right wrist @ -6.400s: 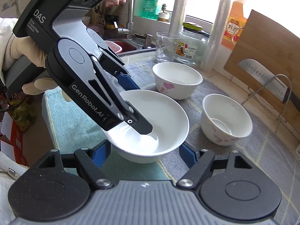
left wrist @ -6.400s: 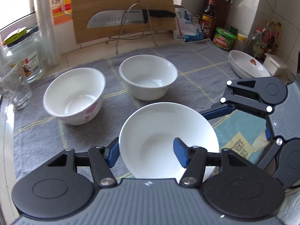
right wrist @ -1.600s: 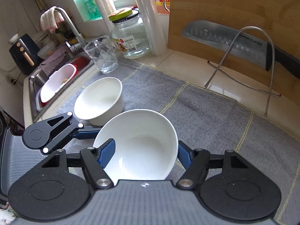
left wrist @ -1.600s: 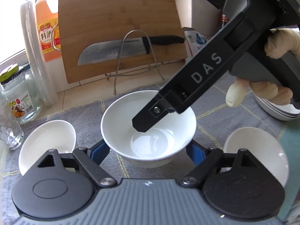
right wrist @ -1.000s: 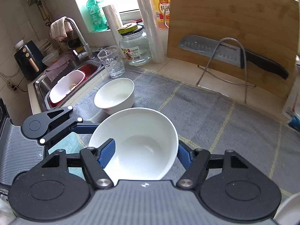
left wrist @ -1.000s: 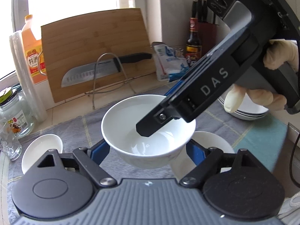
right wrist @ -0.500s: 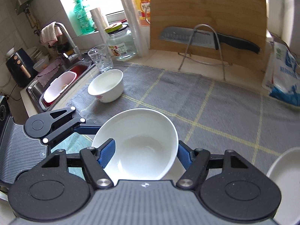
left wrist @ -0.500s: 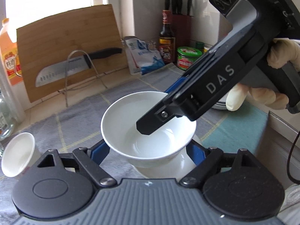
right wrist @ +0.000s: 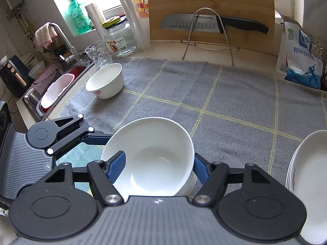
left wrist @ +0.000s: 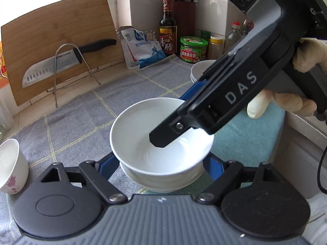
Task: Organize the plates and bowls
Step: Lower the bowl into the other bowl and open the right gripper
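Observation:
A plain white bowl (left wrist: 143,134) is held at its rim by my right gripper (right wrist: 158,166), one finger inside it and one outside; the bowl also shows in the right wrist view (right wrist: 151,149). It sits in or just above a second white bowl (left wrist: 163,183) on the grey towel. My left gripper (left wrist: 161,167) is open, its fingers on either side of the two bowls without pressing them. A flowered white bowl (right wrist: 105,81) stands at the towel's far left. A stack of white plates (right wrist: 306,183) lies at the right.
A grey checked towel (right wrist: 224,94) covers the counter, with a teal cloth (left wrist: 245,138) at its right end. A cutting board and knife on a wire rack (right wrist: 210,20), a glass jar (right wrist: 120,34), a glass (right wrist: 98,56), the sink (right wrist: 53,89) and condiment bottles (left wrist: 167,34) line the edges.
My right gripper has carried the plain bowl to the right and lowered it onto the other white bowl. My left gripper has followed and now brackets both bowls.

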### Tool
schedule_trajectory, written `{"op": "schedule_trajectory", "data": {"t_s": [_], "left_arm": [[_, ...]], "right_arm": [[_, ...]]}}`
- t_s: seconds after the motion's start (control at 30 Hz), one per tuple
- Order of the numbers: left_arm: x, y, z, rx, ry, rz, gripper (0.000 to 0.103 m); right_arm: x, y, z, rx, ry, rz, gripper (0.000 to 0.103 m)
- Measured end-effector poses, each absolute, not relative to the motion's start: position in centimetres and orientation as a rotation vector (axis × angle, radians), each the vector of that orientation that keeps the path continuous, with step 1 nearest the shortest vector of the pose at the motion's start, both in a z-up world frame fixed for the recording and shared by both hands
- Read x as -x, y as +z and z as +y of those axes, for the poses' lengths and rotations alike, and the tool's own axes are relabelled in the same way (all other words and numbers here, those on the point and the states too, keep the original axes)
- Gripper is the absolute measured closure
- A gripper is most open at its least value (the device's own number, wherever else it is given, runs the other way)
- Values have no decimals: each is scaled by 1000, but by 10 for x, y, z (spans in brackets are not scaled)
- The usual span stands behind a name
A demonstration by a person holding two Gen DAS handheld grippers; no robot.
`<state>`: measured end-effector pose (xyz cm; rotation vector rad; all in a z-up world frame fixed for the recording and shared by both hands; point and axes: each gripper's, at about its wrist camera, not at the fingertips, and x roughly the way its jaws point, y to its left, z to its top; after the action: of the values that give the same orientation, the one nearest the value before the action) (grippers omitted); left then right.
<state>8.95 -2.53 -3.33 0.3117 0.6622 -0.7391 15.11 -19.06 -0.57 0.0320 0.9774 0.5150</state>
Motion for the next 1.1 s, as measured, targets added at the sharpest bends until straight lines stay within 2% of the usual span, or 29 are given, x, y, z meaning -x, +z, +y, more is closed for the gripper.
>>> {"op": "schedule_trajectory", "data": {"t_s": [0.63,0.83,0.97,1.03,1.1], "left_arm": [[-93,-39,-28,-317,-740,681,15],[-96,-41,-28,-300,-744,689,11],[-95,-41,-26,-302,-745,686,9],[-92,-39,-25,-310,-748,672,7],[-90,-38,-23,-308,-757,670,6]], "right_arm": [[-153,-11,-190,-15,512,985,27],[-152,-14,-189,-5,502,985,26],[-150,-14,-188,2,501,972,12],[-149,-11,-188,9,505,962,11],[-147,-8,-188,18,495,948,6]]}}
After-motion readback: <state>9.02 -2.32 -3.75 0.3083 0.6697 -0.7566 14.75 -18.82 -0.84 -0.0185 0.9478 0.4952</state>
